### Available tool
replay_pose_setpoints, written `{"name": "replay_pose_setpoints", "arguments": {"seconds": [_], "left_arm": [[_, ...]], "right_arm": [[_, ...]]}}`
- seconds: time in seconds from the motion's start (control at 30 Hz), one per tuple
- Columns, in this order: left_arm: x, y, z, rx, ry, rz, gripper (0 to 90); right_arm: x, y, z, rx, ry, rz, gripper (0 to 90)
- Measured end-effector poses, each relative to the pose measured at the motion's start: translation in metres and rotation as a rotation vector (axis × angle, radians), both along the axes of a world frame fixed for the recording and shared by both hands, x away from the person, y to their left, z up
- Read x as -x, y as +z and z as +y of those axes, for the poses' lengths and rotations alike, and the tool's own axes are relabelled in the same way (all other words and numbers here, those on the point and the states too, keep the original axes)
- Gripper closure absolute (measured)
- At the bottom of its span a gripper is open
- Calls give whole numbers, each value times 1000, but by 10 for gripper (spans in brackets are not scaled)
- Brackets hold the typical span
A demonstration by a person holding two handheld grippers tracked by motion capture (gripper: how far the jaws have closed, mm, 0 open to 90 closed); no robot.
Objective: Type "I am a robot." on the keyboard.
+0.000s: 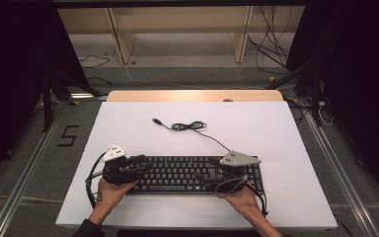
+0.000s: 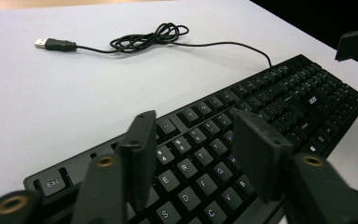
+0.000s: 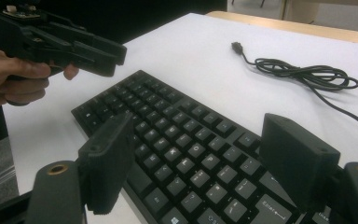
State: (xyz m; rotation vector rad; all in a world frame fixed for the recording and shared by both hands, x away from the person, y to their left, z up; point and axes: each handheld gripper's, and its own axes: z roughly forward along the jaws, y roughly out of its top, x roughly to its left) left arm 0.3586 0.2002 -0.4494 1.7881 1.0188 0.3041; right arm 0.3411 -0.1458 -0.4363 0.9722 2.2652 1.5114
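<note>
A black keyboard (image 1: 187,174) lies flat on the white board near its front edge. Its thin cable runs back to a loose coil (image 1: 187,126) and ends in a USB plug (image 1: 156,120). My left gripper (image 1: 140,165) hovers open over the keyboard's left end; in the left gripper view its jaws (image 2: 198,126) straddle the letter keys (image 2: 284,102) with nothing between them. My right gripper (image 1: 212,170) is open above the right end, and its jaws (image 3: 200,130) frame the keys (image 3: 168,112). The left gripper (image 3: 116,58) and its hand (image 3: 14,79) show across from it.
The white board (image 1: 128,123) covers a wooden table whose bare edge (image 1: 192,96) shows at the back. The coil (image 2: 149,37) and plug (image 2: 51,44) lie on open board behind the keyboard. Dark stands and floor cables (image 1: 271,44) surround the table.
</note>
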Motion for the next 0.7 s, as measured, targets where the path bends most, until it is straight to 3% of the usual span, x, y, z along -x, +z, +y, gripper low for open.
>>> {"name": "replay_pose_setpoints", "arguments": {"seconds": [0.27,0.7], "left_arm": [[8,2,5,23,20,-29,370],[18,1,10,33,36,-51,295]], "right_arm": [[-2,0,4,9,5,9,291],[-12,-1,17,30,47,30,450]]}}
